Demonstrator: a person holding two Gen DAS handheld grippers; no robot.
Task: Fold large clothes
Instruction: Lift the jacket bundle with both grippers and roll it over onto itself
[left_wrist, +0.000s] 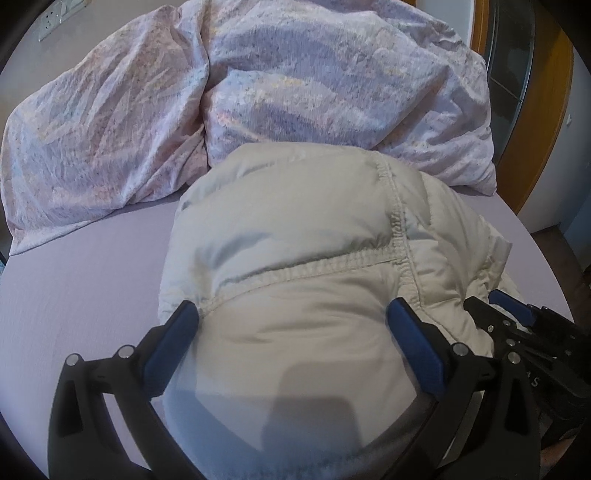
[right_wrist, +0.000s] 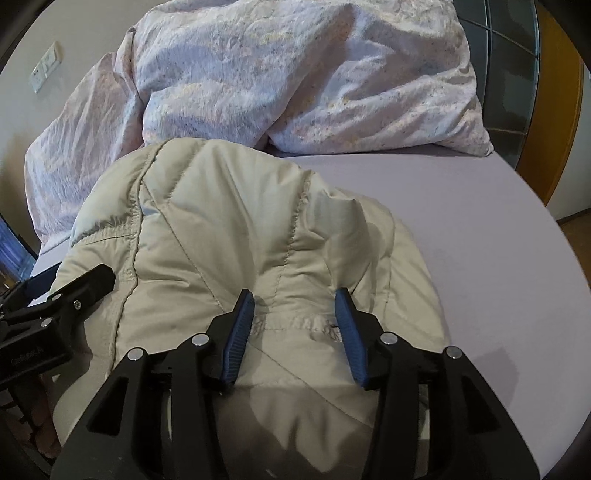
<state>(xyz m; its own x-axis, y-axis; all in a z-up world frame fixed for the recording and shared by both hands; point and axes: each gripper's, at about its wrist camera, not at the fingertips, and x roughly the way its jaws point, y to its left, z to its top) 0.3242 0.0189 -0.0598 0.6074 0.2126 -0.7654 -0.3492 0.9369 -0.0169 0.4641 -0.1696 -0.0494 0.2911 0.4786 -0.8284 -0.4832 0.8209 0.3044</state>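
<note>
A puffy cream padded jacket (left_wrist: 295, 236) lies bunched on the lilac bed sheet (left_wrist: 92, 280); it also shows in the right wrist view (right_wrist: 221, 221). My left gripper (left_wrist: 293, 310) is open, its blue pads wide apart on either side of a bulge of the jacket. My right gripper (right_wrist: 295, 299) is open over a seamed part of the jacket, pads apart with fabric between them. The right gripper shows at the lower right of the left wrist view (left_wrist: 517, 321), and the left gripper shows at the left of the right wrist view (right_wrist: 66, 291).
A crumpled pink-and-lilac patterned duvet (left_wrist: 258, 92) is heaped behind the jacket, also in the right wrist view (right_wrist: 295, 74). A wall socket (right_wrist: 46, 70) is at the upper left. An orange wooden frame (left_wrist: 546, 129) and the bed edge (right_wrist: 554, 221) lie to the right.
</note>
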